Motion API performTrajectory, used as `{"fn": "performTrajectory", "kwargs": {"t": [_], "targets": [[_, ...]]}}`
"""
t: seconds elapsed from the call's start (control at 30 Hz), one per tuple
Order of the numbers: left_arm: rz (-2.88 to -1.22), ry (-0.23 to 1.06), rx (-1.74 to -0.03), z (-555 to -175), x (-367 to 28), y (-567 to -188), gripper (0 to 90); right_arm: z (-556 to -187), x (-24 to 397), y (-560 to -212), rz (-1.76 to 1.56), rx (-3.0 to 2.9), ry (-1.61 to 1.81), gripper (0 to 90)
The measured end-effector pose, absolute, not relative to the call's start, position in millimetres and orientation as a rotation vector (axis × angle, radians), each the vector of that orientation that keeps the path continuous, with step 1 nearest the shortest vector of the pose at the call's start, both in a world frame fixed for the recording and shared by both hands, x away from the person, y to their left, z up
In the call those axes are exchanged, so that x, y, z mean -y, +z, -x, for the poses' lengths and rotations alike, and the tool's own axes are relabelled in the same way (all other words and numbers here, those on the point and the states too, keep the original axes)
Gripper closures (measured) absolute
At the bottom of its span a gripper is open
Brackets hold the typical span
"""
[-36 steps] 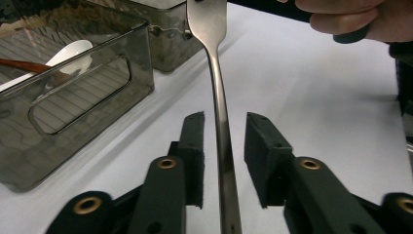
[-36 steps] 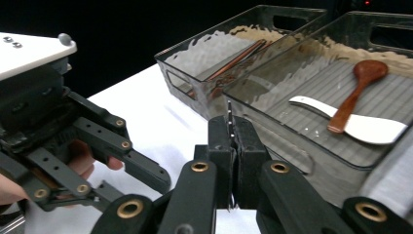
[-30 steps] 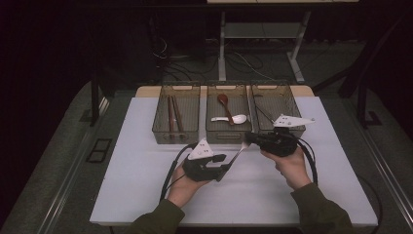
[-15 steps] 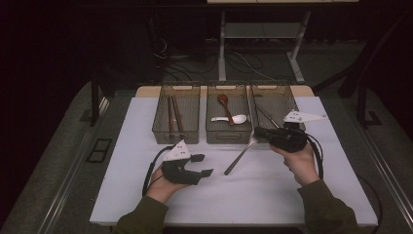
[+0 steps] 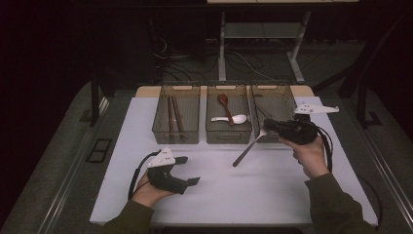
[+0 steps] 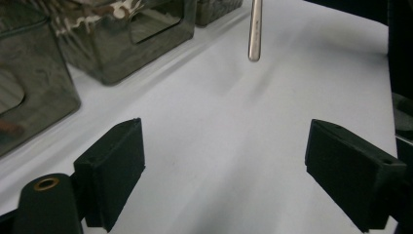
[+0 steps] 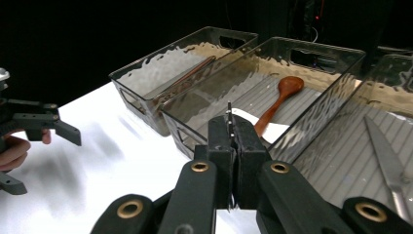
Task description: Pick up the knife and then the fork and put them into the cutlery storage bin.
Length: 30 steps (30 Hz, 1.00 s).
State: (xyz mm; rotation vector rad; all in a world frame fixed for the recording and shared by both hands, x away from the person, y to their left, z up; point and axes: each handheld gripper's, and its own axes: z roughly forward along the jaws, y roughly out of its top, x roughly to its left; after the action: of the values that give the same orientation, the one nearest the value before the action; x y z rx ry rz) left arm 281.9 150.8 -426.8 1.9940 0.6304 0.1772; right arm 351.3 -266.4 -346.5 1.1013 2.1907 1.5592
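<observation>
Right tongs: clamped tight on a metal utensil, jaws pinched right at its head end; in the right gripper view a thin sliver of metal pokes up between the closed jaws.
Utensil, where it is: hanging slantwise off the right tongs, in front of the gap between the middle tray and the right tray, handle trailing down and left over the white bench. In the left gripper view the handle tip floats clear above the bench.
Left tongs: wide apart, nothing between them; the jaws have just been opening, and the left gripper view has bare bench between the two black pads.
Step in hand, my call: a hand-over just finished, the right side now carrying the piece alone toward the trays.
How it handles: stiff, slim, smooth steel, so light but slippery, and gripped at one end it may pivot or slide in the pads. I'd keep the squeeze firm and the carry slow.
Where to hold: the flat neck by the head suits a hold like this; mid-handle would balance better.
Trays: left tray holds chopsticks; the middle one a brown spoon and a white spoon; the right one a knife.
Risk: the long handle could clip a tray wall on the way in.
</observation>
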Motion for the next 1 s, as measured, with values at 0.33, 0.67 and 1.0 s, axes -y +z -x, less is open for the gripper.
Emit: {"fn": "performTrajectory", "kwargs": {"t": [0.33,0.67,1.0], "targets": [[-2.003,0.18,-0.656,-277.1,-163.9,-432.0,0.0,-361.9,278.5,-337.5,-1.121,-2.176,1.512,88.0],[-2.005,0.162,-0.661,-276.1,-166.9,-433.7,0.0,-377.3,299.6,-324.7,-1.181,-2.113,1.486,88.1],[-2.015,0.157,-0.66,-276.4,-166.1,-434.8,0.0,-395.6,331.3,-306.4,-1.256,-2.026,1.433,88.1]]}}
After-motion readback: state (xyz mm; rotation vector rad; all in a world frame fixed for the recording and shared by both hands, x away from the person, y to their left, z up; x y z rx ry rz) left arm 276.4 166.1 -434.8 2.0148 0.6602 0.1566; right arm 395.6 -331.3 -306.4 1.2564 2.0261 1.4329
